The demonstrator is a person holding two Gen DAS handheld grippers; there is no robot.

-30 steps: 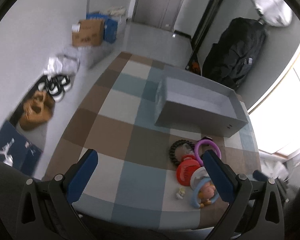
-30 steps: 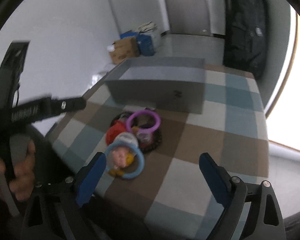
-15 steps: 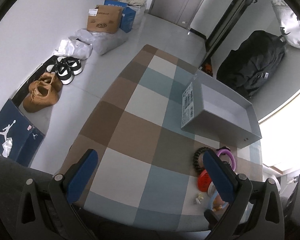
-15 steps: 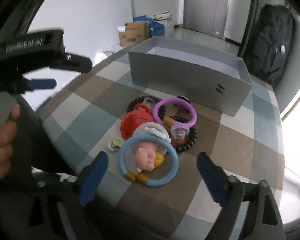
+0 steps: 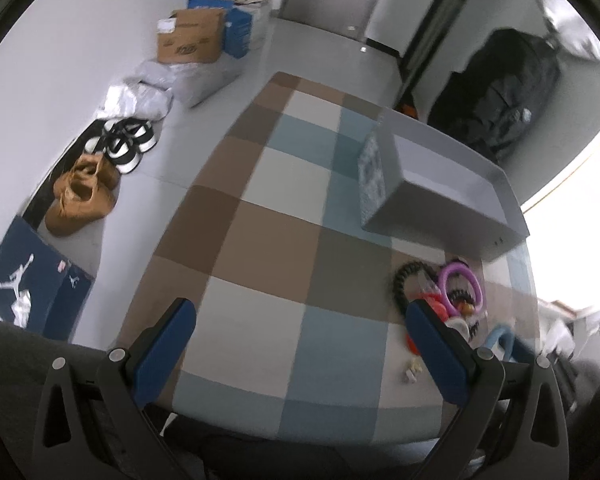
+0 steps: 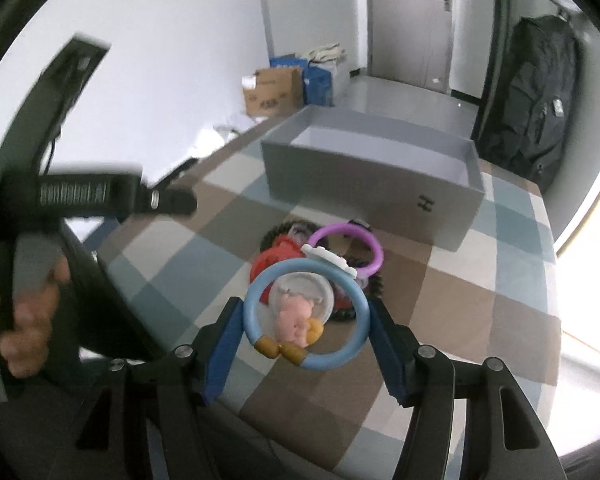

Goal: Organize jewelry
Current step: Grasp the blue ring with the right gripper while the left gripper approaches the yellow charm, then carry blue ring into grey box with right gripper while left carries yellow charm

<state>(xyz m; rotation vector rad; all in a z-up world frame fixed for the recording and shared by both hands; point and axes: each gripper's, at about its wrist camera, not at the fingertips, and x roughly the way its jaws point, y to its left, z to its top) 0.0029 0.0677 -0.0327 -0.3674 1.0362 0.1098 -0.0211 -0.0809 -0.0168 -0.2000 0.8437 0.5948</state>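
the grey box (image 6: 374, 184) at the far side of the checked tablecloth (image 6: 452, 312) looks bare inside as far as its open top shows, so nothing has been put away yet, as far as i can judge. the jewelry sits in one heap on the cloth just in front of the box's near wall: a purple ring (image 6: 348, 246), a black beaded bracelet (image 5: 400, 280), a red piece (image 6: 270, 262) and a small pale bit (image 5: 412, 368) lying alone nearer the table's edge. the right gripper (image 6: 306, 334) has just been closing its jaws, and the blue ring with the pink charm (image 6: 306, 316) sits between its blue pads, both of which appear to touch its rim; it looks gripped and perhaps just off the cloth, though that cannot be told for sure. the left gripper (image 5: 300, 344) hangs over bare cloth to the left of the heap, jaws wide and holding nothing. so this is the first pick: the blue ring has to go over the near wall into the box, and every other piece remains to be moved.
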